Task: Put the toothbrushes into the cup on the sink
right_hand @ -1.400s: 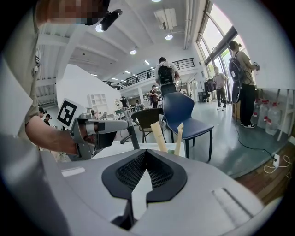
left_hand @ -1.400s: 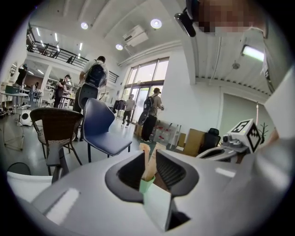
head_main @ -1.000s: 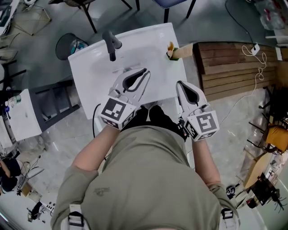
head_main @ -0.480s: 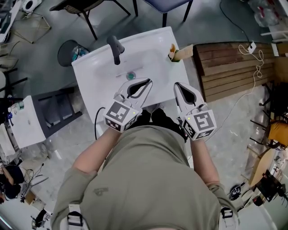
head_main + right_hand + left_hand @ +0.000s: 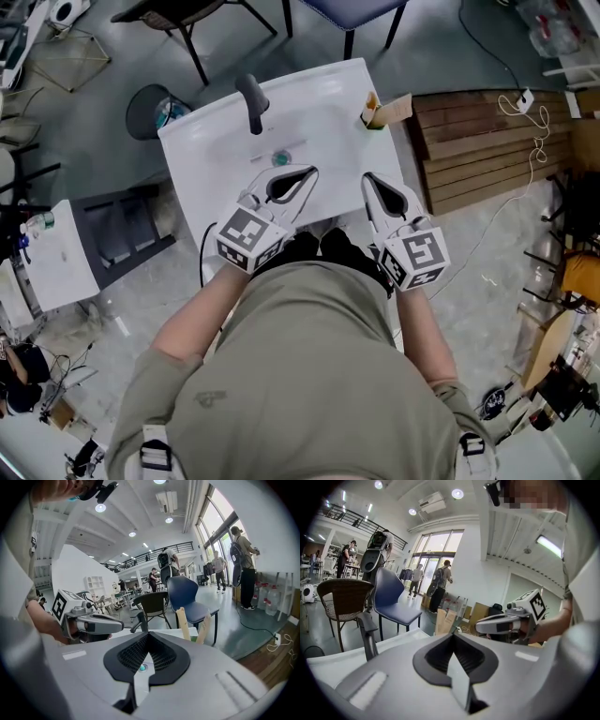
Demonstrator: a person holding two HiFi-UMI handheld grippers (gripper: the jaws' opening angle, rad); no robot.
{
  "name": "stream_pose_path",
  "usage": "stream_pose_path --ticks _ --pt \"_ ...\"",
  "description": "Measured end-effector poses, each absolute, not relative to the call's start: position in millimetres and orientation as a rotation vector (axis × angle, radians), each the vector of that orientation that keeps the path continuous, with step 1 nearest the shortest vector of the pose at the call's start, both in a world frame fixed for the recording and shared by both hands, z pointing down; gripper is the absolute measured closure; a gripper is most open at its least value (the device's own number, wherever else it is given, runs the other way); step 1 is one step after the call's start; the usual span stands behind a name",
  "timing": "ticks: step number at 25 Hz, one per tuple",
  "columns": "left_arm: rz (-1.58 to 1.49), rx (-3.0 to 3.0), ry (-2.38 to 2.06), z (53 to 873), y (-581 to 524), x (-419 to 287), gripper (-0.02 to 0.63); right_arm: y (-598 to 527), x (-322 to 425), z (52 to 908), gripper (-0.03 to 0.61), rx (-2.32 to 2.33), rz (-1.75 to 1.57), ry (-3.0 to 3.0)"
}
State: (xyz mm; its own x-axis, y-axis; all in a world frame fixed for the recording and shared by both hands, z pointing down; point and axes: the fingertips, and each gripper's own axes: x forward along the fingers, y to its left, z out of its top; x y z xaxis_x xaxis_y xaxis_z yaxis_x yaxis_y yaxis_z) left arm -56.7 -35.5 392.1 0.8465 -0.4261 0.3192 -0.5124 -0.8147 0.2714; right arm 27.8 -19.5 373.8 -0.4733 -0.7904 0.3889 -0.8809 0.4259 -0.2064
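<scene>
left claw [image 5: 302, 174]: pressed together, empty
right claw [image 5: 368, 178]: pressed together, empty, nearer the cup
cup [image 5: 379, 118]: far right corner of sink [image 5: 202, 164]
toothbrushes [image 5: 181, 620]: upright in cup

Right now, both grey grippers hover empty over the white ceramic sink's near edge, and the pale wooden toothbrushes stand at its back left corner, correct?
Wrong corner: the head view shows the pale wooden toothbrushes at the white ceramic sink's back right corner. The left gripper and right gripper do hover empty over its near edge.
</scene>
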Motion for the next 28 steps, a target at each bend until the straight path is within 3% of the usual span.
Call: stream_pose_path --ticks 28 --pt "0.344 2.693 -0.614 382.8 -25.4 -55.2 0.607 -11.3 19.5 371.4 0.568 1.442 0.564 -2.446"
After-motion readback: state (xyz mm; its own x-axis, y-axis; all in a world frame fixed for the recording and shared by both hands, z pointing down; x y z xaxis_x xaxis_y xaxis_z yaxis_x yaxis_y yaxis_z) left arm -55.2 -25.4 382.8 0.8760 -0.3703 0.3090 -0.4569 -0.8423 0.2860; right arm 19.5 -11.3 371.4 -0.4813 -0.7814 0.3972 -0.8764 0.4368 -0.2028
